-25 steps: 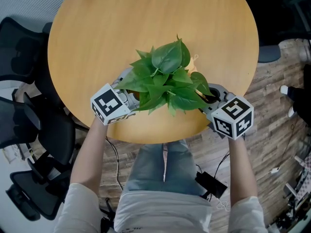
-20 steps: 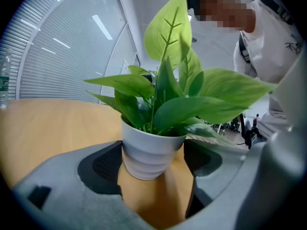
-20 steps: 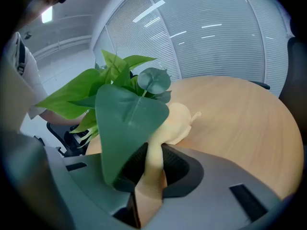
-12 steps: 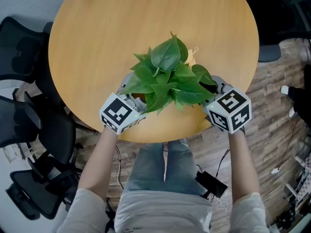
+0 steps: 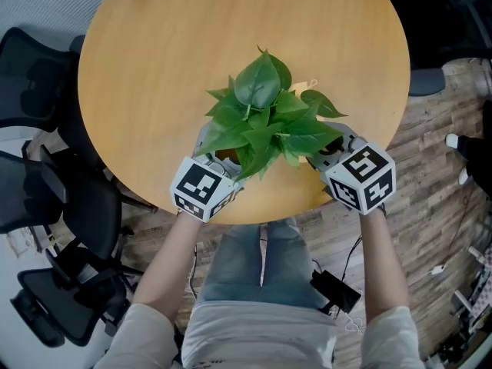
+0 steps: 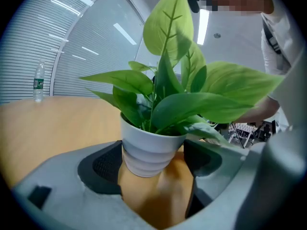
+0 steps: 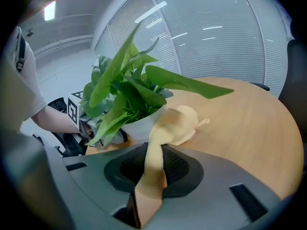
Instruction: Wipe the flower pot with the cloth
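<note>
Left gripper clasps white ribbed flower pot near round wooden table's front edge; right gripper pinches pale yellow cloth against its side: seemingly mid-wipe, next rubbing around the wall.

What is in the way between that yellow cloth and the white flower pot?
Nothing visible. The yellow cloth, pinched in the right gripper, lies against the side of the white flower pot; the leaves only hang above it.
</note>
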Demonstrator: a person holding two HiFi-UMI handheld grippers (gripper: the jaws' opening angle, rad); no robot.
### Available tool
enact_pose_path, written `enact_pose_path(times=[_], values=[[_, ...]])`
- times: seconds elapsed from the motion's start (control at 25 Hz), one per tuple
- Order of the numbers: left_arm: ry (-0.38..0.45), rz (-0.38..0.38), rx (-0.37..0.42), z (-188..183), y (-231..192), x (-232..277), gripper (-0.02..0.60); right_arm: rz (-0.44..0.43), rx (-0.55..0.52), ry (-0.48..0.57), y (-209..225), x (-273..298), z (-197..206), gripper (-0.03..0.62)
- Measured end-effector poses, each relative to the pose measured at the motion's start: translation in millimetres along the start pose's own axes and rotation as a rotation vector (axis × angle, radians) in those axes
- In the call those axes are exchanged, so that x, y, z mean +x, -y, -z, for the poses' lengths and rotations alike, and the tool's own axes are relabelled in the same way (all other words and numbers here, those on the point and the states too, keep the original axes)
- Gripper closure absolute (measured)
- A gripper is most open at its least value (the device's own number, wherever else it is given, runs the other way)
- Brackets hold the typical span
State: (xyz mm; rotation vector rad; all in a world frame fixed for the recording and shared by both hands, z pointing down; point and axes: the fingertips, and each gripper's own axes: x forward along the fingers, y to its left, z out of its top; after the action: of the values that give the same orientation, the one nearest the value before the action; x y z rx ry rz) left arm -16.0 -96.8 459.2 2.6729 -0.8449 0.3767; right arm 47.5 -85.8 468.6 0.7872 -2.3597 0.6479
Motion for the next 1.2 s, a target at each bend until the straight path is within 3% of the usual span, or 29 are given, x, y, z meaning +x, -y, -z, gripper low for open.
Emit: enact_pose_path(times=[0.76,1.04,1.2], values=[[0.0,-0.213,-0.095,3,0,1,0.172,-0.016,-0.028,-0.013,-23,2,11,0.52],[-0.031,-0.18,-0.046,7,-2,-4,0.172,-0.007,-0.029,-0.012,-20,1,13,0.52],[-0.038,-0.094,0.014,9,-4,-16,0.17,-0.004,-0.017,-0.007,-19,-2,15,0.52]])
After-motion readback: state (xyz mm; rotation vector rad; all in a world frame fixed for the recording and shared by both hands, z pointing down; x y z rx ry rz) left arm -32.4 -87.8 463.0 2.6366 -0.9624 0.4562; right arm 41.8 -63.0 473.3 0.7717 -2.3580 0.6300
